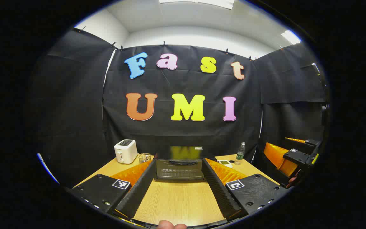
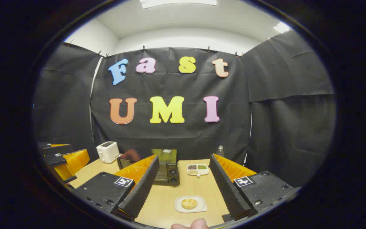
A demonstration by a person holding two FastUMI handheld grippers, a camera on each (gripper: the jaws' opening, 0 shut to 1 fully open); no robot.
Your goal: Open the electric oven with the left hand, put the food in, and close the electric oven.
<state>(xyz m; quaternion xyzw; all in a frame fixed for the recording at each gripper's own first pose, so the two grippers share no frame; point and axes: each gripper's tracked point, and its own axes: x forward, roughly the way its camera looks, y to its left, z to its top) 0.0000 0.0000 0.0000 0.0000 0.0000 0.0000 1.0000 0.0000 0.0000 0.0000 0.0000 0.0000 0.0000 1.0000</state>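
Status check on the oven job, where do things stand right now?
Left gripper open, lined up on shut black electric oven. Right gripper open above round bun on white plate. Wooden table between is bare.

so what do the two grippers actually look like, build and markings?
Both match. The left gripper has two long fingers with ribbed inner faces, on black blocks with screws and square black-and-white marker tags; orange ribbed panels sit behind. The right gripper has the same build and tags.
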